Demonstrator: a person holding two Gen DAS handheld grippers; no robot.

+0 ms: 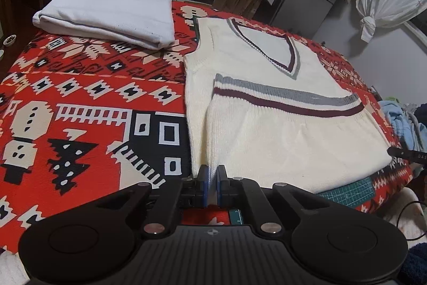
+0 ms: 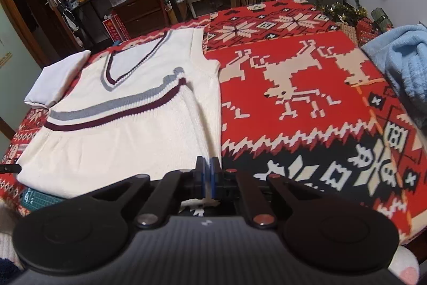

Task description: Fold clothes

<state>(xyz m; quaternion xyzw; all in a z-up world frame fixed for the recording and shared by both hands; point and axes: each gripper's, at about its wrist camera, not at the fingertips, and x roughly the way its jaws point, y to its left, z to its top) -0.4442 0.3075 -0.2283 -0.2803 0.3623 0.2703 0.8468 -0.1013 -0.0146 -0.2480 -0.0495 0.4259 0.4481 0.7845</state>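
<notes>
Blue-padded fingers (image 1: 205, 184) of left gripper (image 1: 212, 186) nearly closed, pinching near fold edge of cream knit vest (image 1: 267, 124) at lower centre of frame. Right gripper (image 2: 207, 182) likewise nearly closed, clamped on near right corner of same vest (image 2: 128, 140), cream knit visible between pads (image 2: 203, 182).

Vest flat on red patterned blanket (image 1: 93, 98), lower half doubled up over chest, striped hem in grey and maroon (image 1: 288, 95) lying just below V-neck (image 1: 267, 47). Centre right in left view, centre left in right view.

Folded white cloth (image 1: 109, 12) at upper left of left view, near but apart from vest. Light blue towel (image 2: 403, 63) at right edge of right view. Green cutting mat (image 1: 349, 191) peeking from under blanket beside vest's near corner.
</notes>
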